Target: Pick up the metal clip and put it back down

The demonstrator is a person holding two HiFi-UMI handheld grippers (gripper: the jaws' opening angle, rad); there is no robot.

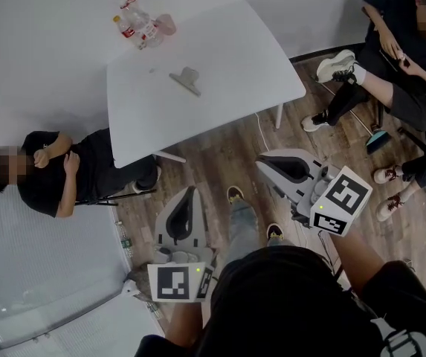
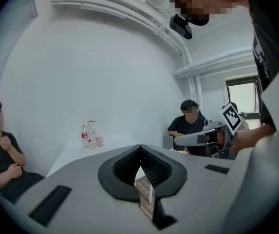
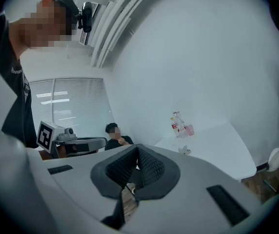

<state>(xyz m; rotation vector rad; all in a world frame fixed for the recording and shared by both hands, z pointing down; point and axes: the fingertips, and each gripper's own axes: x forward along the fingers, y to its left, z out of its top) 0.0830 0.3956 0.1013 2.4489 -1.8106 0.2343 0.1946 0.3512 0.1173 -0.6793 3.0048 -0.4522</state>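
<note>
The metal clip [image 1: 186, 80] lies on the white table [image 1: 220, 50], near its middle; it also shows small in the right gripper view, as the clip [image 3: 184, 150] on the table top [image 3: 222, 150]. Both grippers are held over the wooden floor, well short of the table. My left gripper [image 1: 191, 190] points at the table's near edge, its jaws shut and empty [image 2: 139, 146]. My right gripper [image 1: 261, 162] is off to the right, jaws shut with nothing between them [image 3: 138, 148].
Plastic bottles [image 1: 134, 22] and a pink cup [image 1: 166, 24] stand at the table's far corner. One person sits at the left [image 1: 49, 171], another at the right [image 1: 398, 58] with legs stretched toward the table. A white cable [image 1: 261, 129] runs along the floor.
</note>
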